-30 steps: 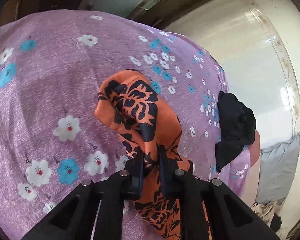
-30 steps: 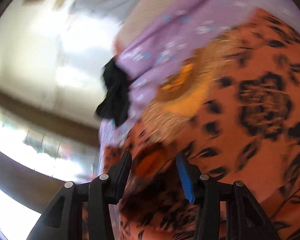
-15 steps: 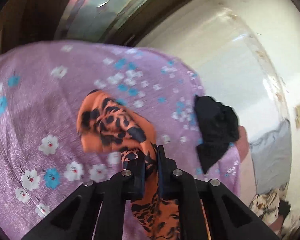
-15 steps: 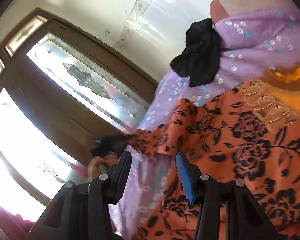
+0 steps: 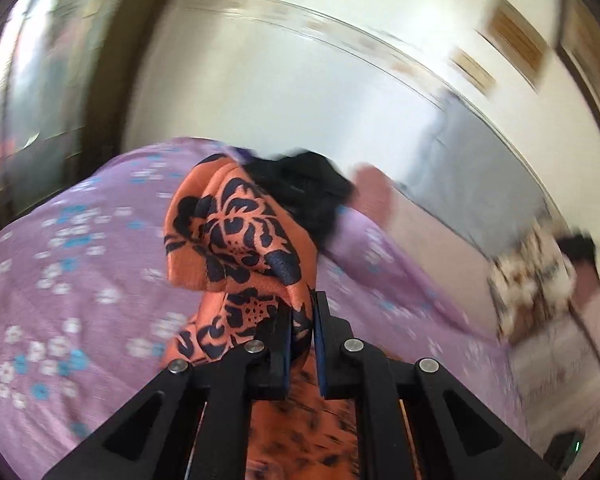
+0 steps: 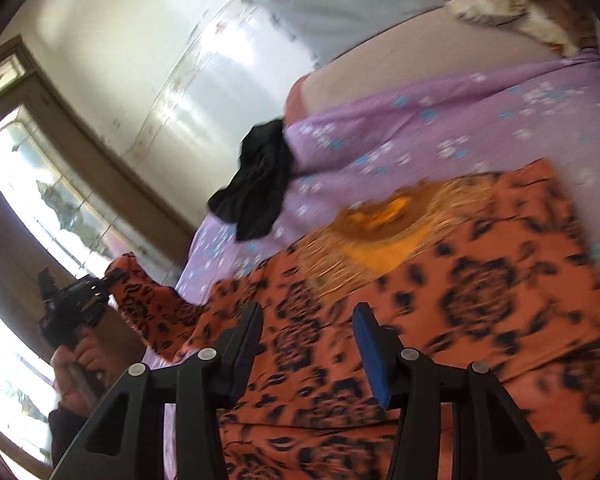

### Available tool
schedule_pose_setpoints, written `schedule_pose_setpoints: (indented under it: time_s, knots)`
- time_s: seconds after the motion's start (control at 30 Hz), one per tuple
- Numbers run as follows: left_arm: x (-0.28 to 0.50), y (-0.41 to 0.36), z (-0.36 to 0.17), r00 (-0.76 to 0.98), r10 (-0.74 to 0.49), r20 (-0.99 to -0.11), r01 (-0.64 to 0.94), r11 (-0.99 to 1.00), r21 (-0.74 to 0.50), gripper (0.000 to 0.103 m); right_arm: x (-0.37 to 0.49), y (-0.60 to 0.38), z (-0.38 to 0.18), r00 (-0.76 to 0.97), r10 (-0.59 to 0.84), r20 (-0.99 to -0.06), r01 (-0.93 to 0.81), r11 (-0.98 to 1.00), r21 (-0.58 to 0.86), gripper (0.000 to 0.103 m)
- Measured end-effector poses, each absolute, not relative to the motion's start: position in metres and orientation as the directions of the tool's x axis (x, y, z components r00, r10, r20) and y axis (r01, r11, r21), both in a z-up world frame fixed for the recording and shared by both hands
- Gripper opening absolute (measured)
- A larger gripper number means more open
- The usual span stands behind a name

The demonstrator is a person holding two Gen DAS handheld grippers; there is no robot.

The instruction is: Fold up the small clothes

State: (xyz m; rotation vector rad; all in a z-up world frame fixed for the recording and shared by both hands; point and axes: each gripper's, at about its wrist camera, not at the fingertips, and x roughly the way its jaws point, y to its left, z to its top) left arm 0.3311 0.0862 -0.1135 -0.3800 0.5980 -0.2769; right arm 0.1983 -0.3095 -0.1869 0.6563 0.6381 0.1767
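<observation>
The left gripper point(image 5: 301, 334) has its jaws pinched nearly together on a bunched corner of the orange garment point(image 5: 236, 240), an orange cloth with a dark floral print. The pinched part, which looks like a sleeve end, stands up above the jaws and flops over to the left, lifted off the purple flowered bedsheet point(image 5: 60, 280). In the right wrist view the same gripper point(image 6: 100, 284) appears at the far left, held in the person's left hand point(image 6: 80, 364), with the sleeve stretched from it back to the body of the garment.

The right gripper point(image 6: 306, 344) has its jaws wide apart and holds nothing; it hovers over the garment's body point(image 6: 480, 300), which lies spread flat on the bedsheet point(image 6: 420, 140). A golden embroidered neckline point(image 6: 388, 220) shows at the garment's upper edge.

A crumpled black cloth point(image 6: 256, 188) lies on the bedsheet near the bed's far edge, apart from the orange garment; in the left wrist view it point(image 5: 308, 192) sits just behind the raised sleeve. Both views are somewhat blurred
</observation>
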Motion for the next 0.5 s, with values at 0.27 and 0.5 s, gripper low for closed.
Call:
schedule_pose_setpoints:
  time_s: [0.27, 0.5]
  knots:
    - [0.271, -0.117, -0.129, 0.574, -0.547, -0.609, 0.517, 0.819, -0.249, 0.011, 0.174, -0.38, -0.192, 0.845, 0.199, -0.496, 0.167, 0.783, 0.599, 0.051]
    - [0.217, -0.162, -0.118, 0.55, -0.571, -0.61, 0.679, 0.73, -0.072, 0.059, 0.162, -0.42, -0.186, 0.864, 0.156, -0.479, 0.225, 0.732, 0.643, 0.066]
